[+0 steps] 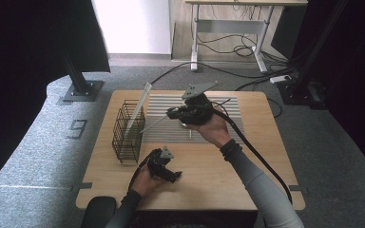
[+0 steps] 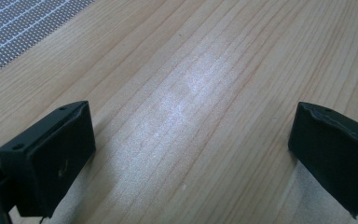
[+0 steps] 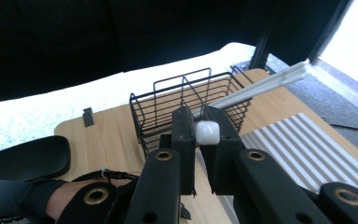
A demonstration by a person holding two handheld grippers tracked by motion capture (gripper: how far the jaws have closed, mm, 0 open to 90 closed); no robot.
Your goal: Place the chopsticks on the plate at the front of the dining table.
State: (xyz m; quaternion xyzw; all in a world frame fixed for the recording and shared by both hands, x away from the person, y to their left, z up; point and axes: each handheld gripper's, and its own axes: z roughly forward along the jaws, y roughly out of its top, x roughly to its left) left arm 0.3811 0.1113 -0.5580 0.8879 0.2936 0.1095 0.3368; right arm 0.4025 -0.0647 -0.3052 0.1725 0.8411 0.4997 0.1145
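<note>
Wire basket (image 1: 129, 131): black, upright, at the left side of the wooden table (image 1: 209, 175), just left of the striped mat (image 1: 228, 107). One long pale stick (image 1: 140, 107) leans in it, its top rising above the rim toward the back.

Left gripper (image 1: 167, 172): held low over the bare wood near the front edge, in front of the basket and to its right. Jaws spread wide with nothing between them; in the left gripper view the grain of the table (image 2: 191, 93) runs between the two black pads (image 2: 51, 154), and a corner of the mat (image 2: 14, 28) lies at the upper left.

Rod (image 1: 156, 123): thin, pale, slanting from the right gripper down and left toward the basket, above the mat's left edge. In the right gripper view its white end (image 3: 208, 132) sits between the jaws, with the basket (image 3: 186, 102) beyond.

Right gripper (image 1: 173, 114): raised above the mat, pointing left, jaws pinched on the rod's end.
</note>
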